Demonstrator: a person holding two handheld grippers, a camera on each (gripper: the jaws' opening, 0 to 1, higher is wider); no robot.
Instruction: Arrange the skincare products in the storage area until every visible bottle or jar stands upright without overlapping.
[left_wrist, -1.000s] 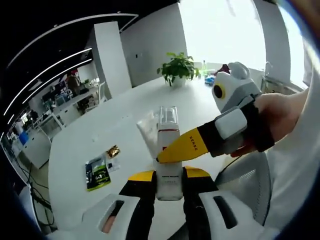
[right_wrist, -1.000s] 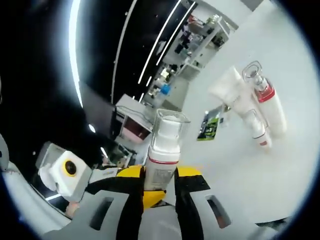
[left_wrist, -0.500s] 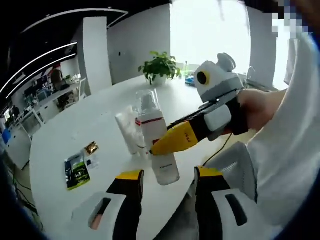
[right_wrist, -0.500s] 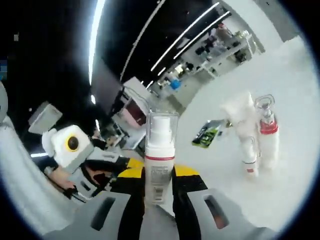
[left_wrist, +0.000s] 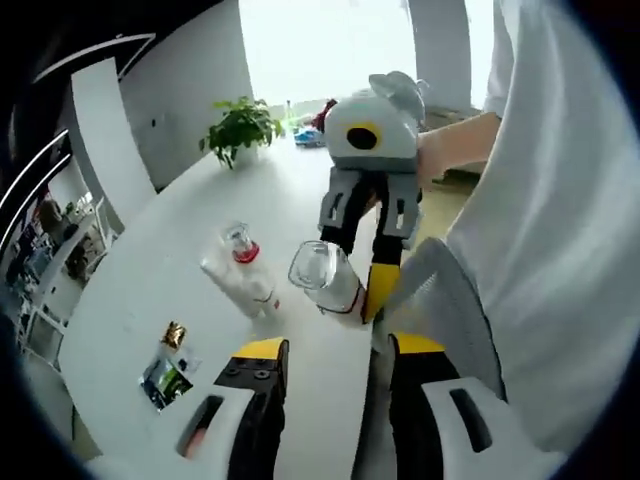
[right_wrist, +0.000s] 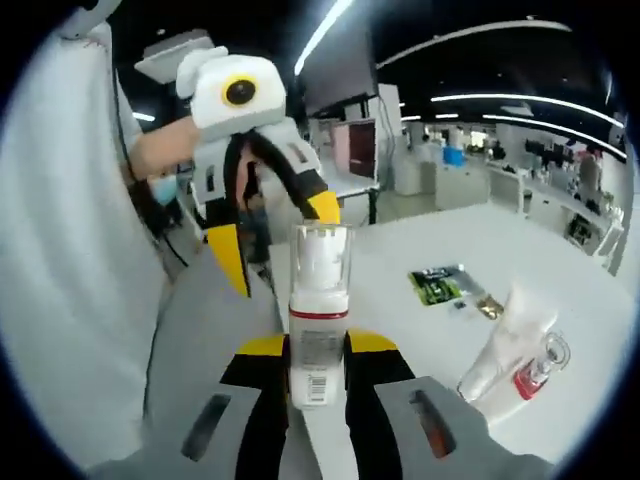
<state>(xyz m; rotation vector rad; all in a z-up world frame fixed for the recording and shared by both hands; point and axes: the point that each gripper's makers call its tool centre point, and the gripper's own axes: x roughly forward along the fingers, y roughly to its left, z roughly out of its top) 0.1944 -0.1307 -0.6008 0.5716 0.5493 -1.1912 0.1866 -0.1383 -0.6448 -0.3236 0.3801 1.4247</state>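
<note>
My right gripper (right_wrist: 316, 346) is shut on a white pump bottle (right_wrist: 318, 300) with a clear cap and a red band, held in the air. In the left gripper view that bottle (left_wrist: 326, 280) tilts toward me, with the right gripper (left_wrist: 348, 287) shut on it over the table's near edge. My left gripper (left_wrist: 340, 348) is open with nothing between its jaws, a short way back from the bottle. It faces the right gripper view as the left gripper (right_wrist: 275, 240), jaws spread. A white tube (left_wrist: 226, 287) and a red-collared bottle (left_wrist: 241, 246) lie together on the white table (left_wrist: 150, 290).
A grey chair (left_wrist: 445, 300) stands at the table's edge under both grippers. A green packet (left_wrist: 165, 377) and a small gold sachet (left_wrist: 173, 333) lie near the tube. A potted plant (left_wrist: 238, 126) stands at the far end. A person's white sleeve (left_wrist: 560, 200) is at the right.
My left gripper has let go of the pump bottle, opened and drawn back. The right gripper keeps the bottle and has swung round to face the left one.
</note>
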